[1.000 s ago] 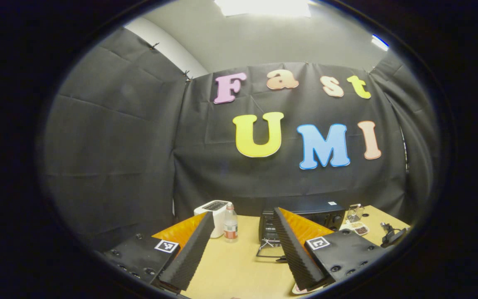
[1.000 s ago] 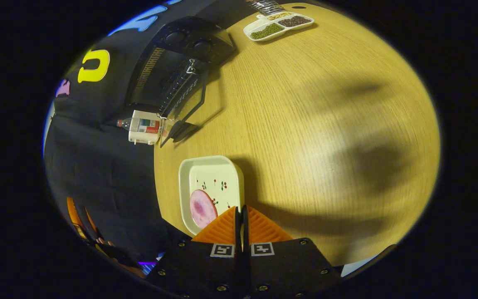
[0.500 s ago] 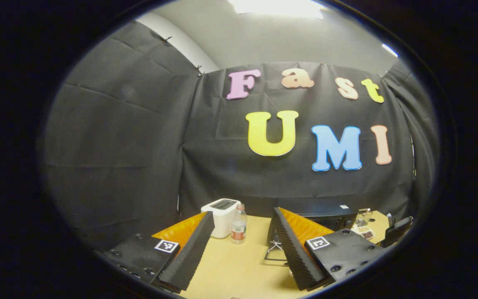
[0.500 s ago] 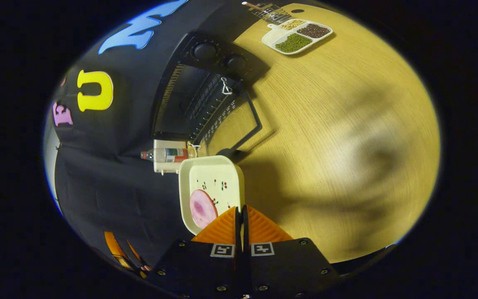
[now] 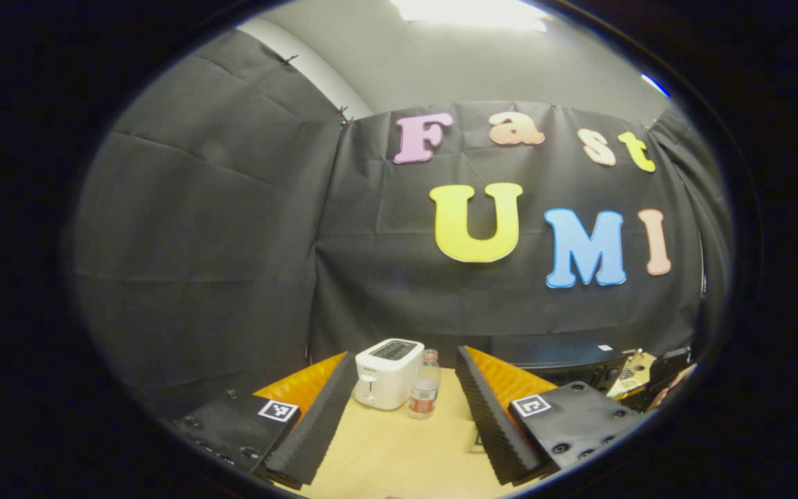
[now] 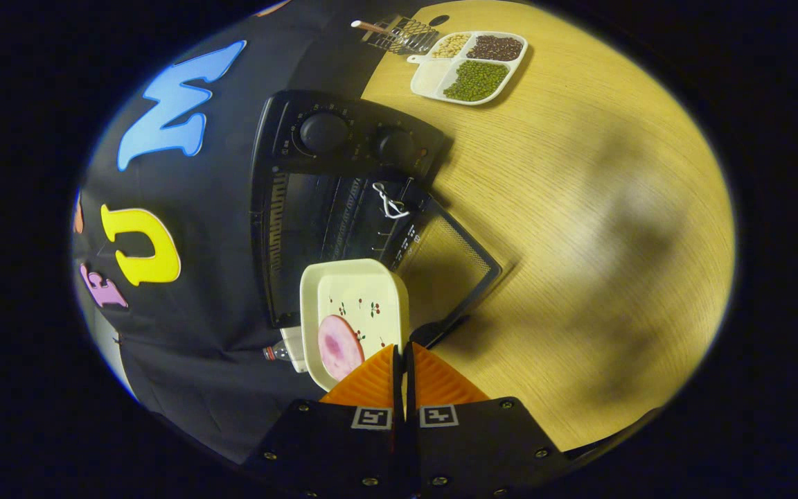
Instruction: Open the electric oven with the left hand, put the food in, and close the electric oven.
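The right tool (image 6: 402, 357) pinches the rim of a cream dish (image 6: 354, 312) carrying pink food (image 6: 339, 345), held before the oven (image 6: 333, 201) (door (image 6: 451, 267) down on the counter (image 6: 579, 229)). The left tool (image 5: 406, 409) gapes wide, empty, pointing toward a toaster (image 5: 388, 364) and what looks like a bottle (image 5: 425, 394).

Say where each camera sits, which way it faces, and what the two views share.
Left gripper view: rides the open left gripper, facing level at the booth wall; a toaster and bottle stand beyond its fingers.
Right gripper view: rides the right gripper, rolled sideways, clamped on a dish of food before the open oven.
Shared: the oven, bottle, toaster and table.
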`<action>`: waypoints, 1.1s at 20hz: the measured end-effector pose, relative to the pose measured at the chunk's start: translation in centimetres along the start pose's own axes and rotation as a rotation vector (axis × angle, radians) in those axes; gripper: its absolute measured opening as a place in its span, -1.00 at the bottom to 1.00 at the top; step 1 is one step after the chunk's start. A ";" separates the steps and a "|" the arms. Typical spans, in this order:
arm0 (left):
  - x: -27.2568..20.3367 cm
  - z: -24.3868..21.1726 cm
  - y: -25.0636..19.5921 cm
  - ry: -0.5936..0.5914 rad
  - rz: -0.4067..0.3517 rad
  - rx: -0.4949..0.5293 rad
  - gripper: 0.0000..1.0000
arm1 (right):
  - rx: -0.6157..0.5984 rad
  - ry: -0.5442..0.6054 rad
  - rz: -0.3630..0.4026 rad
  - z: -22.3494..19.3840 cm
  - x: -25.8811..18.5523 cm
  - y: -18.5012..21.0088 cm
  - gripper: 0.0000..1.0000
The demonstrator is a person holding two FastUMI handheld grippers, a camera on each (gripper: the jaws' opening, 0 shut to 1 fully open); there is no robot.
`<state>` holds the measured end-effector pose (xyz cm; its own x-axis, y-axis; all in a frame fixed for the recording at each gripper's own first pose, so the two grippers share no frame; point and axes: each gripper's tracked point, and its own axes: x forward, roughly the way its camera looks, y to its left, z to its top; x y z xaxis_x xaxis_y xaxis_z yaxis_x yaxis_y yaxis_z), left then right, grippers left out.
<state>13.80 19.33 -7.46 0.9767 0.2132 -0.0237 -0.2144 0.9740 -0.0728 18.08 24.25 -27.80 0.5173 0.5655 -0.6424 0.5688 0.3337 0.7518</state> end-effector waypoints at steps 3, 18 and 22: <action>1.7 -0.3 1.2 0.005 0.000 0.009 1.00 | 0.070 -0.050 0.010 1.0 1.9 1.4 -0.99; 5.8 -2.1 6.5 0.070 0.037 0.032 1.00 | 0.317 -0.262 0.062 6.0 8.7 5.9 -0.99; 6.0 -2.9 6.8 0.087 0.044 0.037 0.92 | 0.337 -0.273 0.074 6.4 9.9 6.5 -0.98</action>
<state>18.16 26.99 -10.95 0.9617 0.2496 -0.1128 -0.2547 0.9664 -0.0332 31.03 27.16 -30.20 0.6890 0.3431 -0.6384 0.6772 0.0090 0.7357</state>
